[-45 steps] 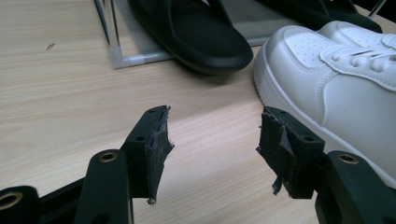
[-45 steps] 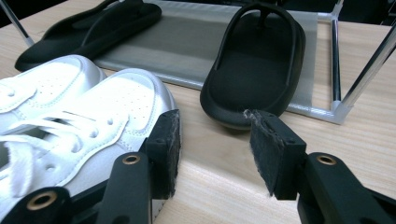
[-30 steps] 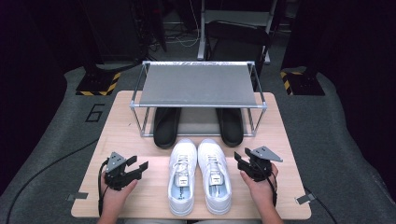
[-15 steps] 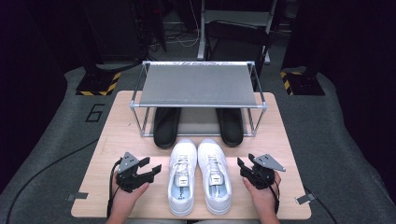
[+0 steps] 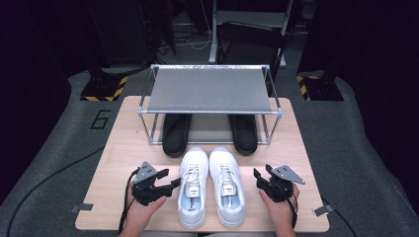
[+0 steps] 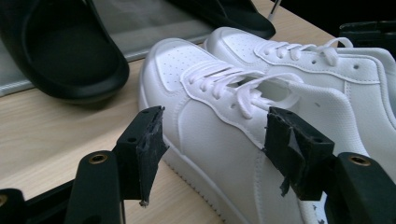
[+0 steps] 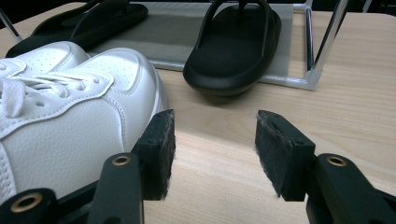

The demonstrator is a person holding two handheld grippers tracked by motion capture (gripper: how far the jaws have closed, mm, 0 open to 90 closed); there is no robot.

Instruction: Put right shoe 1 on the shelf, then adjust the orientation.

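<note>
sneakers (image 5: pixel 211 190) untouched on bench (image 5: pixel 113 163); we see left tool (image 5: pixel 168 186) just spreading wide, nearing left shoe; right tool (image 5: pixel 261 177) spread, empty; grasp pending.

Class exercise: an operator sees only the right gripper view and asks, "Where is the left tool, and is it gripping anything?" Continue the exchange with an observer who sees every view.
Observer: The left tool sits at the outer side of the left sneaker. Its jaws have just been opening; the sneaker's side shows between them, but the pads do not press on it.
Operator: My view catches just the rack's bottom, with the sandals. Is anything on top?
Observer: No. The high view shows the rack's top shelf bare.
</note>
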